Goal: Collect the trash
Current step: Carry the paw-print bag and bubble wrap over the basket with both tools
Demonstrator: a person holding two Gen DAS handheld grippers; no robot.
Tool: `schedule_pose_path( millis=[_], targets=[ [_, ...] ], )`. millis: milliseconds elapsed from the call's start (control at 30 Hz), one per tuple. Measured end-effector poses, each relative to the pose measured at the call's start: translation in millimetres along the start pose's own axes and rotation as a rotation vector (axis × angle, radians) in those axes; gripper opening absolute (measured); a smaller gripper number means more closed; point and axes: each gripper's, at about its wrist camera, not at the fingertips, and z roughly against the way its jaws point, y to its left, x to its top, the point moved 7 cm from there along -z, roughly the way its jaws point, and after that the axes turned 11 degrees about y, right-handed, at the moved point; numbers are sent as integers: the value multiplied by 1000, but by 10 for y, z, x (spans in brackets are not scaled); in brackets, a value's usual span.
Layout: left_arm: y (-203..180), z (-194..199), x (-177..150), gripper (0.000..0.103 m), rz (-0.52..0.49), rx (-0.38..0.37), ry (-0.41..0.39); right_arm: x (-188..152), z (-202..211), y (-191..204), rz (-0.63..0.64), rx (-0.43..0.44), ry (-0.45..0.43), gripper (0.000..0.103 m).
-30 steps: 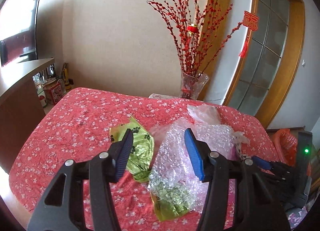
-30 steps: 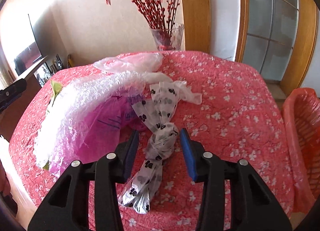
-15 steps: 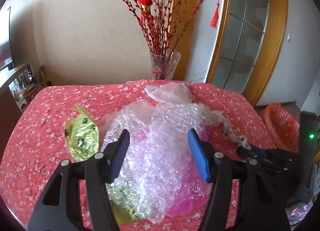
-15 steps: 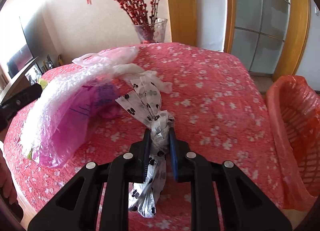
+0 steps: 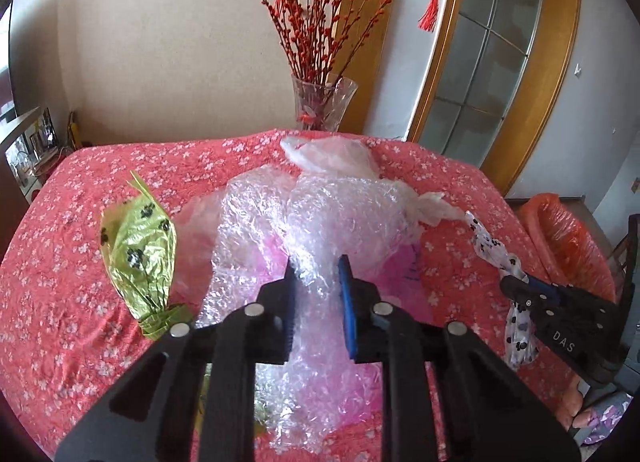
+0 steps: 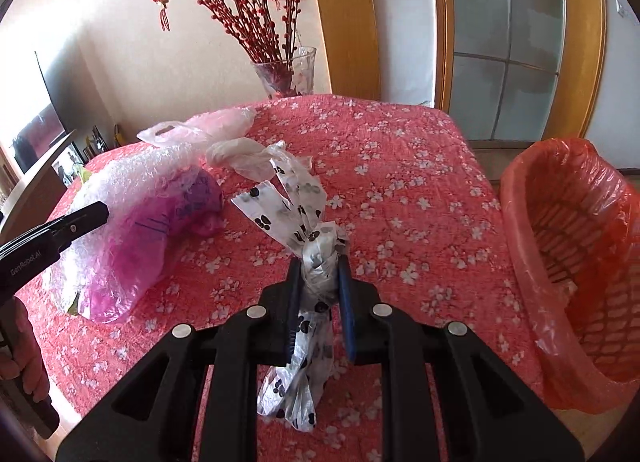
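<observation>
A heap of clear bubble wrap (image 5: 344,214) lies over a pink bag (image 6: 160,230) on the red flowered tablecloth (image 6: 400,166). My left gripper (image 5: 316,262) is closing its jaws, and a fold of the bubble wrap is pinched between them. My right gripper (image 6: 320,262) is shut on the knotted middle of a white paw-print bag (image 6: 296,198), whose ends hang above and below the fingers. A green paw-print bag (image 5: 140,246) lies left of the heap. A thin clear bag (image 5: 328,154) lies behind the heap.
An orange basket (image 6: 516,198) lined with an orange bag stands off the table's right edge. A glass vase (image 5: 324,102) of red branches stands at the table's far edge. A dark cabinet and a TV are at the far left. A hand (image 6: 24,362) holds the left gripper's grip.
My left gripper moved from the green bag over to the bubble wrap and narrowed its jaws onto it. My right gripper closed on the paw-print bag and shifted it a little.
</observation>
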Motion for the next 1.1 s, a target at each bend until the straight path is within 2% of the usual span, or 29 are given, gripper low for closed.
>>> schedule_pose_path(
  millis=[300, 533, 1100],
  targets=[
    [-51, 548, 82, 18, 6, -50, -97, 49, 333, -66, -3, -1, -66, 19],
    [-251, 809, 126, 18, -11, -101, -136, 54, 615, -173, -16, -10, -123, 19],
    [-1207, 789, 204, 18, -120, -234, -142, 52, 1311, -781, -100, -77, -267, 19]
  ],
)
